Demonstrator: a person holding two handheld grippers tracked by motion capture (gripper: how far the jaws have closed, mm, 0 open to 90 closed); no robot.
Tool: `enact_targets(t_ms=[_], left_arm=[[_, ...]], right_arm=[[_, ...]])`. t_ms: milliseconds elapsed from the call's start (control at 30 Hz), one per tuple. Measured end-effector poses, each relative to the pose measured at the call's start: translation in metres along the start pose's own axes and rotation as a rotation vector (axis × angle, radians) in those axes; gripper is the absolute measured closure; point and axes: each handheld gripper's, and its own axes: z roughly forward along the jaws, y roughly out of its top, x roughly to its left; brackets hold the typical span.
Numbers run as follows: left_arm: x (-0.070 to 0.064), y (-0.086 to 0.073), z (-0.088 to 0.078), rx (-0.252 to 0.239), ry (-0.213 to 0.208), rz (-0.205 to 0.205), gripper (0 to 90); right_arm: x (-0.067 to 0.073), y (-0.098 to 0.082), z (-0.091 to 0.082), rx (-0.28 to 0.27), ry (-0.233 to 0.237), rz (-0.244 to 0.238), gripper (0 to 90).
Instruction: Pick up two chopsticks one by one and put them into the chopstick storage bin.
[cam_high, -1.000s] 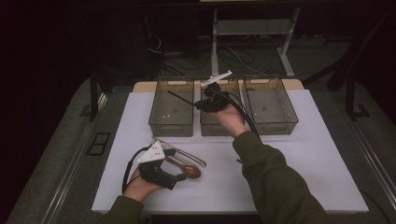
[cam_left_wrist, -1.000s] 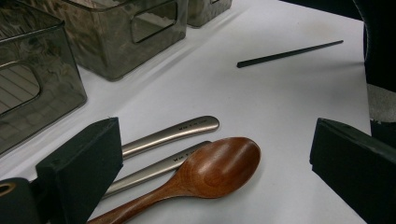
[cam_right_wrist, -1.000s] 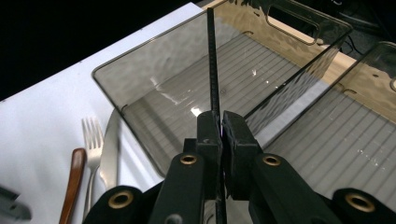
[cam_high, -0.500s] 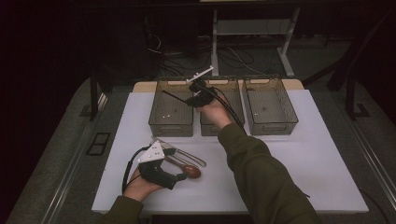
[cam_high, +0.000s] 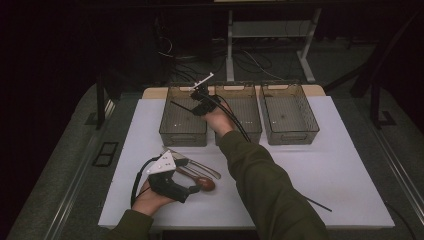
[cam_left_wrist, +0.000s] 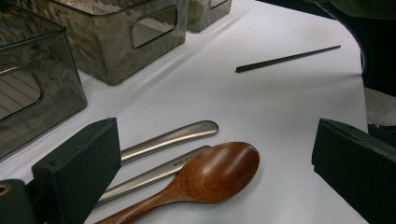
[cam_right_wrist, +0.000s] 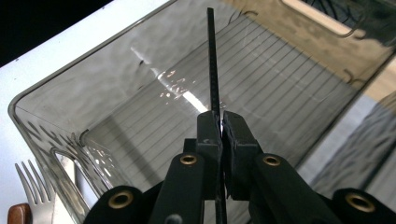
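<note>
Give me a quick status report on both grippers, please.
Right gripper shut on black chopstick, over left bin. Left gripper open, wooden spoon between the jaws. Second chopstick loose on table. Nothing in the way.

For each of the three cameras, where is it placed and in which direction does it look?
High view: above the person's side, looking forward and down on the table; both forearms show.
Left gripper view: on the left gripper, low over the wooden spoon; its open jaws show.
Right gripper view: on the right gripper, looking down into the left bin; its jaws clamp a black chopstick.
Shared: the high and left gripper views both show the spoon.
</note>
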Motion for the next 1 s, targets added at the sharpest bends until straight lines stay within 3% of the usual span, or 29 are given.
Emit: enact_targets(t_ms=[167, 467, 767, 1000], left_arm=[[0.000, 0.000, 0.000, 0.000, 0.000, 0.000, 0.4], [0.000, 0.000, 0.000, 0.001, 0.000, 0.001, 0.4], [0.000, 0.000, 0.000, 0.001, 0.002, -0.002, 0.4], [-0.001, 0.000, 0.000, 0.001, 0.011, -0.006, 0.4]], right_arm=[[0.002, -0.001, 0.006, 0.001, 0.007, 0.013, 80.4], [0.000, 0.001, -0.005, -0.036, 0.030, 0.021, 69.4], [-0.002, -0.003, -0.031, -0.086, 0.099, 0.010, 55.5], [-0.009, -0.019, -0.068, -0.157, 0.167, -0.046, 42.6]])
